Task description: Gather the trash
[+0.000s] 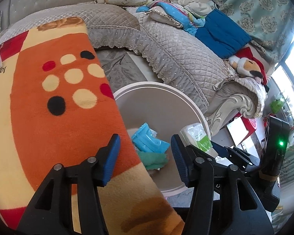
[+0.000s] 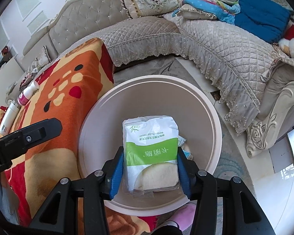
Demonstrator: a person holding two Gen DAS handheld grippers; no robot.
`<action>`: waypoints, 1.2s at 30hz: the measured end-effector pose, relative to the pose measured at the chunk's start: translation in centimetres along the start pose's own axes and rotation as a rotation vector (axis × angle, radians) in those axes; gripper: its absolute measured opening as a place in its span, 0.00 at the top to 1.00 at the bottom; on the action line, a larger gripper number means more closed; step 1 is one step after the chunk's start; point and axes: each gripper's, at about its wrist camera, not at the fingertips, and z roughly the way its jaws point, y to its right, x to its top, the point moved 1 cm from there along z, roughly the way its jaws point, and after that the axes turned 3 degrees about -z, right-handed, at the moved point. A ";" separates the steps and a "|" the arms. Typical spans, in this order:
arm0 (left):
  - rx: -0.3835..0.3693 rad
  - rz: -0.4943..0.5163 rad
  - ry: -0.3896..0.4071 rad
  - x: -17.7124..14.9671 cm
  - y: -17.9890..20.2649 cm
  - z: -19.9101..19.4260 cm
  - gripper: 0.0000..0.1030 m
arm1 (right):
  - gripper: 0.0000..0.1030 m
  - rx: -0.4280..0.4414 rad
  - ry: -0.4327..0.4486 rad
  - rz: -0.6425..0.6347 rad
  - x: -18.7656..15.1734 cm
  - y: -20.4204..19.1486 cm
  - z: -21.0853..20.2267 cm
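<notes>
1. Orange-and-cream blanket [image 2: 54, 121] covers the tabletop on the left; two bottles [image 2: 27, 94] lie on it towards its far left edge, still uncollected. Reaching for them could snag the fleece and roll them off.
2. Left tongs [image 1: 145, 156] are released, nothing between the blue pads, hovering over the tabletop's right edge above the bin. Swinging right risks bumping the right tongs.
3. One white round bin [image 2: 215, 117] stands on the floor just beside that edge. Inside I count one blue packet [image 1: 149, 141] and one green crumpled piece [image 1: 154, 158]; more may be hidden.
4. Right tongs [image 2: 150, 166] are clenched on one green-and-white tissue pack [image 2: 150, 148], held over the bin's mouth. Its slick, soft film could slide sideways on release and catch the near rim instead of dropping in.
</notes>
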 end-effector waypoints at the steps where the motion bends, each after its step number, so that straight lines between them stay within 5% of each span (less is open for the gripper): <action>1: 0.001 -0.002 0.001 0.0 -0.1 -0.1 0.49 | 0.53 0.002 -0.001 0.003 0.0 0.0 0.1; 10: 0.026 0.020 0.018 -0.5 -0.1 -1.0 0.49 | 0.51 0.009 -0.008 0.015 0.3 -0.3 0.7; 14: 0.028 0.017 0.019 -0.9 -0.1 -1.1 0.49 | 0.36 0.017 -0.008 0.020 0.4 -0.4 0.8; 22: 0.040 0.006 0.038 -1.6 -0.9 -1.9 0.49 | 0.36 0.013 0.008 0.015 -0.1 -0.9 -0.2; 36: 0.157 0.024 0.182 -4.1 -2.3 -6.9 0.49 | 0.36 -0.018 0.114 -0.013 -1.7 -4.2 -4.6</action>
